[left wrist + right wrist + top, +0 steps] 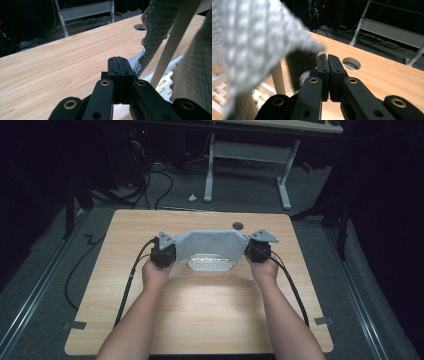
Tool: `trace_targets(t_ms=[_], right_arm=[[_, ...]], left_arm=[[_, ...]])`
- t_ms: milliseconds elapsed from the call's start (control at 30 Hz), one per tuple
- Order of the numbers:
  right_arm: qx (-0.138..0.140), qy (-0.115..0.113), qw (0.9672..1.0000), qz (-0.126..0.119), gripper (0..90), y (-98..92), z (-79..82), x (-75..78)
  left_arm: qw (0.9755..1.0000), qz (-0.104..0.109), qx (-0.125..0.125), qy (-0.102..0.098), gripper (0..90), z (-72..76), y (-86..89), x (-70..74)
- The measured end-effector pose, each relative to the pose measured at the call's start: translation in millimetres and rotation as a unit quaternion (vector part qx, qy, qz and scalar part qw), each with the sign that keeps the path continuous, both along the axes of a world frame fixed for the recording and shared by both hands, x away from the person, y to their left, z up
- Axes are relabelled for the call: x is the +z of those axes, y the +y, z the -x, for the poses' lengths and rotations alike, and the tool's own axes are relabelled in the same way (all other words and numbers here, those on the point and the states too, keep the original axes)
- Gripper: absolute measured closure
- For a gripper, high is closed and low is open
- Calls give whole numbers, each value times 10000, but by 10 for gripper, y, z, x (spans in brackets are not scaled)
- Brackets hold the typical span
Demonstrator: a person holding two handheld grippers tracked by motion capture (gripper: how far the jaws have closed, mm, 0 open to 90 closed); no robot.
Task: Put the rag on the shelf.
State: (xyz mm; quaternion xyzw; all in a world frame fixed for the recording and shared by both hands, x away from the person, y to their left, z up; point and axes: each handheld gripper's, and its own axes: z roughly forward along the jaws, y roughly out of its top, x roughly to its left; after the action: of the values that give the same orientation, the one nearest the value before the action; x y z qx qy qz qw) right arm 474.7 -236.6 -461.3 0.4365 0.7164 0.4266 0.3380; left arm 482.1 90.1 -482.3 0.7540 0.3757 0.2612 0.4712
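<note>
A grey waffle-textured cloth (212, 243) hangs stretched between my two grippers, a little above the table. My left gripper (171, 248) is shut on its left corner and my right gripper (253, 246) is shut on its right corner. Under the cloth's lower edge lies a white slatted rack (210, 264). In the left gripper view the jaws (119, 63) are pressed together, with the cloth (160, 30) rising at the right. In the right gripper view the shut jaws (328, 60) sit beside the cloth (254, 42), which drapes from the left. A white upright rod (279, 80) stands behind it.
The wooden table (200, 320) has a round cable hole (238, 225) near its far edge, just behind the cloth. A white-legged desk (247, 155) and cables stand on the floor beyond. The person's forearms reach in from the near edge.
</note>
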Motion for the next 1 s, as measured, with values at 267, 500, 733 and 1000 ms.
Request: trace_targets(t_ms=[267,500,733,1000], right_arm=[[-22,108,9999,-75,886,-7,6,-96],[-50,-9,10000,-83,857,-36,10,-33],[-107,-53,9998,-145,747,-98,20,27],[-185,-130,9997,-97,735,-159,26,80]], left_arm=[[10000,0,-17,48,895,21,8,-35],[9999,161,30,29,881,13,55,12],[9997,188,139,120,647,-6,107,50],[9991,223,365,0,628,-25,203,116]])
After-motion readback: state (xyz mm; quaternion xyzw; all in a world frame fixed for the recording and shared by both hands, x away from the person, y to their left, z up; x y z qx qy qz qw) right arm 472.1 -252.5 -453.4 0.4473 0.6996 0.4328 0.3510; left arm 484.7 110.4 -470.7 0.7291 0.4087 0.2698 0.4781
